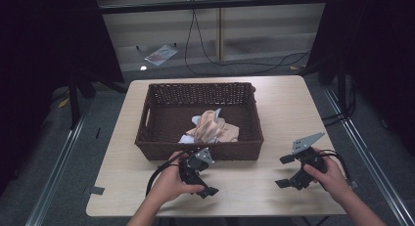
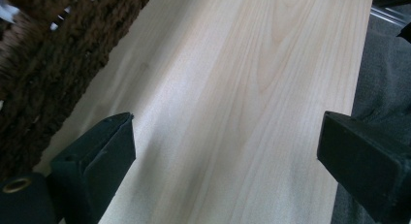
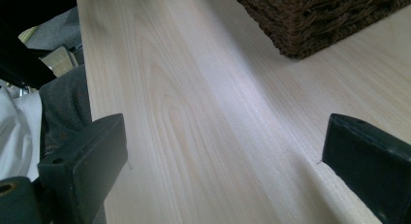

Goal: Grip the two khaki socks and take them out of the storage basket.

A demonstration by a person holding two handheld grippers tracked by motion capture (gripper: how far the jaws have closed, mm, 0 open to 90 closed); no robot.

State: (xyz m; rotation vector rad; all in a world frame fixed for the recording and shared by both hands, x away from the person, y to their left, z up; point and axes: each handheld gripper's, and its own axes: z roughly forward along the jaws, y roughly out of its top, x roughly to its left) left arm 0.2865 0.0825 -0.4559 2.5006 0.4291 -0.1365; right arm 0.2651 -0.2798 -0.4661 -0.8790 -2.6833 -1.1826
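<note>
Wicker forms the dark basket (image 1: 161, 138) at the centre of the desk (image 1: 284, 103); crumpled peach and pale cloth (image 1: 213, 128) lies inside it, toward the near wall. High view: I hold the left tool (image 1: 198, 179) just beside that wall and the right tool (image 1: 292, 171) well apart, both empty.

Left gripper view: jaws stand wide over bare wood, basket weave (image 2: 43, 64) close alongside. Risk, in my judgement: a jaw snags the weave and drags the basket.

Right gripper view: jaws spread, nothing between them; basket corner (image 3: 310, 20) ahead. Desk edge lies near; a careless sweep could clip it.
</note>
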